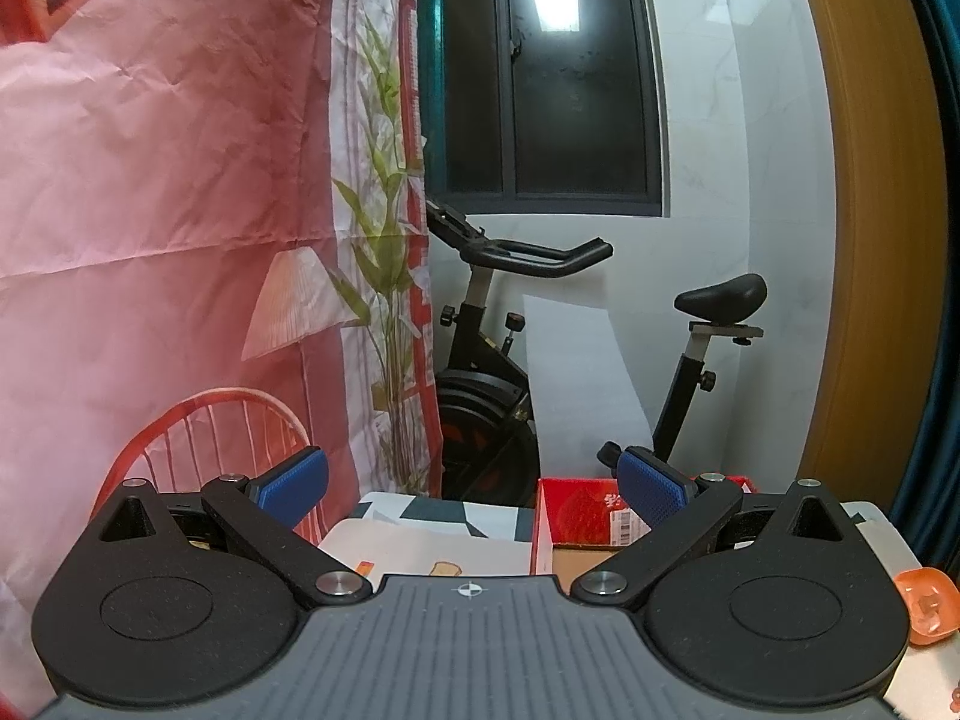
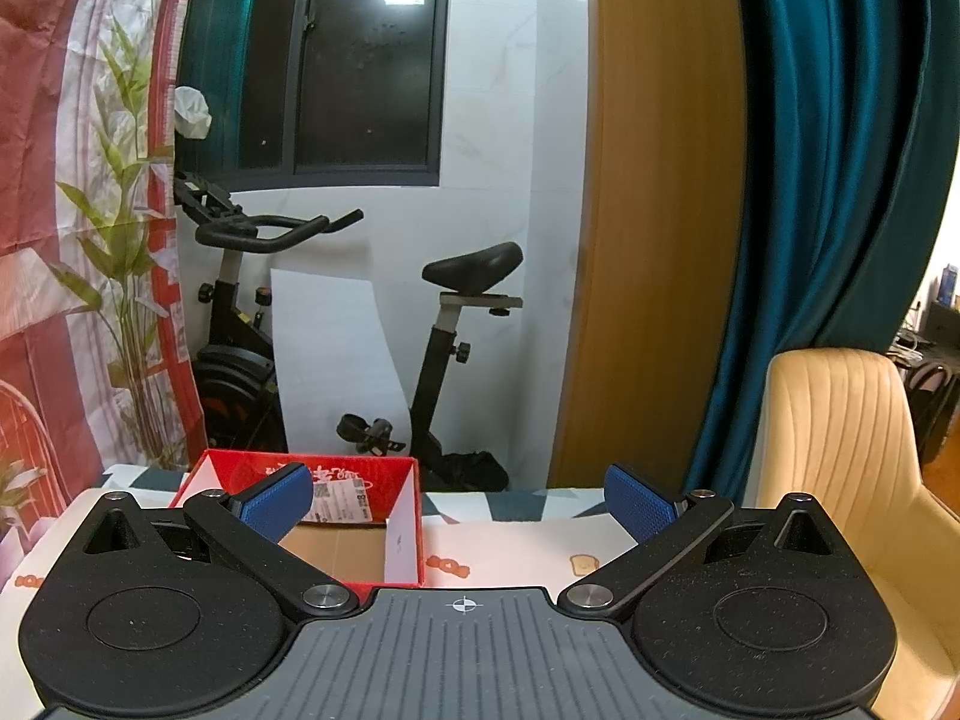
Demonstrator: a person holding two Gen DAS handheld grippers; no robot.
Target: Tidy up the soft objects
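Both sets of jaws spread wide and gripping nothing, left gripper [image 1: 474, 489] and right gripper [image 2: 459, 501] hovering just short of the red box [image 2: 403, 531]. Box sitting open on the patterned surface [image 2: 510, 546]. Small orange soft thing [image 1: 927, 606] off to the box's right.

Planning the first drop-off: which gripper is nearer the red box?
Right. The right gripper faces the red box directly ahead; from the left gripper, the box lies ahead, off to its right.
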